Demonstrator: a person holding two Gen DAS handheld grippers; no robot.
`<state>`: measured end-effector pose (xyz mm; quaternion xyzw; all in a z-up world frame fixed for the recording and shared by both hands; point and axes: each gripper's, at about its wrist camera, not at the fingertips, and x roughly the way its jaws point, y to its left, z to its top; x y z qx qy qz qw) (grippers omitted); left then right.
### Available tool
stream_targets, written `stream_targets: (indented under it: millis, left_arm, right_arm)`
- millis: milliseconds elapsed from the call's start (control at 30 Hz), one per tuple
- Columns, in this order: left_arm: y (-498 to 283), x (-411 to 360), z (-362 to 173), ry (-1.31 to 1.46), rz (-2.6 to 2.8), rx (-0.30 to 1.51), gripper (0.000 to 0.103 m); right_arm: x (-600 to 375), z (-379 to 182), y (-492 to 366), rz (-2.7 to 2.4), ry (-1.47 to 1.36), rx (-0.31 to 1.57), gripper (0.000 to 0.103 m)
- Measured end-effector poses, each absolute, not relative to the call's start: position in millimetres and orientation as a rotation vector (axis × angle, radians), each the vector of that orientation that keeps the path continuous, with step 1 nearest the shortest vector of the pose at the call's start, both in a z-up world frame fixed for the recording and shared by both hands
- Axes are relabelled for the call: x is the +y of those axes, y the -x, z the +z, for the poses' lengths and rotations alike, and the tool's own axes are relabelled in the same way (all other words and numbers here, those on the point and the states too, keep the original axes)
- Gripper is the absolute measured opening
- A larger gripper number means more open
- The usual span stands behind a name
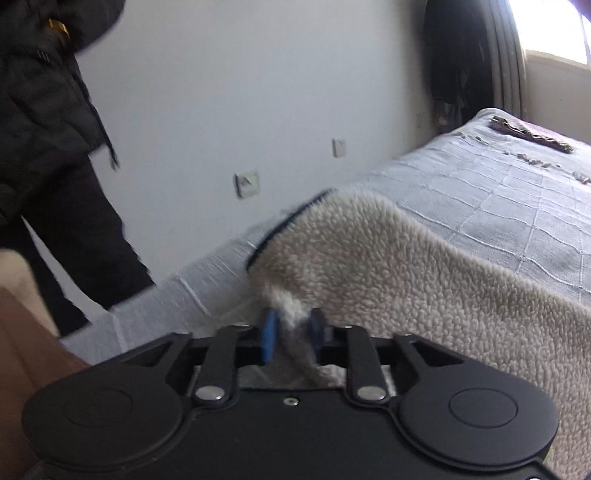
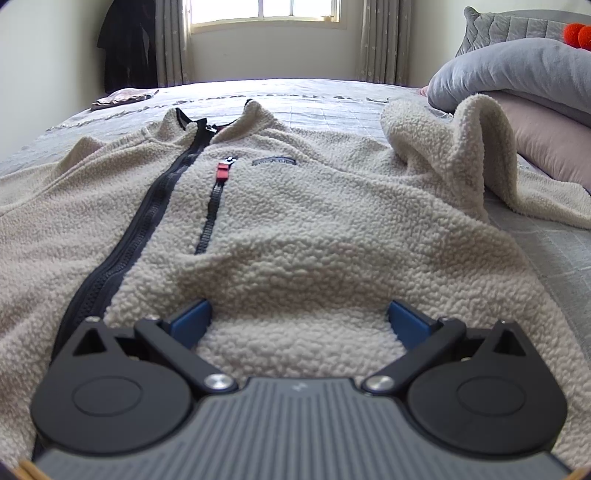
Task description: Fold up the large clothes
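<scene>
A cream fleece jacket [image 2: 295, 221] with a dark front zipper [image 2: 147, 214] lies face up on the bed, collar toward the window. Its right sleeve [image 2: 476, 147] is bunched up at the right. My right gripper [image 2: 300, 317] is open, its blue pads resting on the fleece at the jacket's hem. In the left wrist view my left gripper [image 1: 293, 332] is shut on a pinch of the fleece jacket [image 1: 388, 266] at its edge, with the fabric draped to the right over the bed.
The bed has a grey quilted cover [image 1: 498, 192]. Grey and pink pillows [image 2: 517, 74] are stacked at the right. A folded cloth [image 2: 122, 98] lies at the far left corner. A person in black [image 1: 55, 147] stands by the white wall. A window [image 2: 264, 11] is beyond the bed.
</scene>
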<state>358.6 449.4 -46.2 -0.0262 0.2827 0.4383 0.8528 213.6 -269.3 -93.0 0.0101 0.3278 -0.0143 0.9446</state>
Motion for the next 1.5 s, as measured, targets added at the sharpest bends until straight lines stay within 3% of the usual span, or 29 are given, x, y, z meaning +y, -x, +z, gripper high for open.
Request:
stream_targets:
  millis: [33,67,100,300,567,633,667,700,733,800,933,1067,1133,1167,1200,1500]
  left_arm:
    - [-357,444,-40,0.035,0.941,0.595,0.051]
    - [-354,439,-33,0.025,0.938,0.592,0.069]
    - [-348,432,-26,0.026,0.916,0.583,0.075]
    - [-340,404,-8,0.139,0.682,0.639,0.081]
    - [-337,457,-52,0.552,0.667,0.588,0.078]
    - [-343,462,-56,0.546,0.664,0.538,0.072]
    - [-348,461,-56,0.512,0.668,0.543,0.052]
    - [-354,460,-55,0.459,0.683,0.563,0.023]
    - [-356,456,-53,0.417,0.705,0.566,0.017]
    - [-349,444,-43,0.38,0.811,0.527,0.012]
    - [-338,439,-55,0.369,0.987,0.559,0.012]
    - [-340,419,-51,0.209,0.956,0.592,0.021]
    - [-332,418,-40,0.254,0.916,0.61,0.044]
    - [-327,416,-35,0.279,0.88,0.623,0.067]
    - [-322,411,-30,0.29,0.85,0.632,0.081]
    - [-286,303,8,0.234,0.568,0.674,0.099]
  right_arm:
    - [-269,-93,-214,-0.03,-0.019,0.67,0.103]
    - [-269,-93,-214,-0.031,-0.018,0.672,0.103]
    - [-269,-93,-215,-0.031,-0.018,0.672,0.103]
    - [-270,-91,-214,-0.036,-0.015,0.666,0.103]
    - [-272,-91,-212,-0.034,-0.022,0.659,0.103]
    - [-272,-91,-212,-0.035,-0.019,0.66,0.103]
    - [-272,-91,-213,-0.035,-0.019,0.661,0.103]
    - [-271,-91,-213,-0.036,-0.016,0.663,0.103]
    - [-271,-91,-213,-0.037,-0.013,0.663,0.103]
    - [-271,-91,-213,-0.037,-0.012,0.663,0.103]
    - [-271,-91,-213,-0.037,-0.011,0.662,0.103]
    - [-271,-90,-214,-0.037,-0.009,0.67,0.103]
    - [-275,-87,-216,-0.026,-0.03,0.684,0.103]
    - [-277,-83,-217,-0.02,-0.039,0.689,0.103]
    - [-280,-80,-217,-0.017,-0.044,0.69,0.103]
    - [-369,-24,-206,-0.126,-0.139,0.579,0.103]
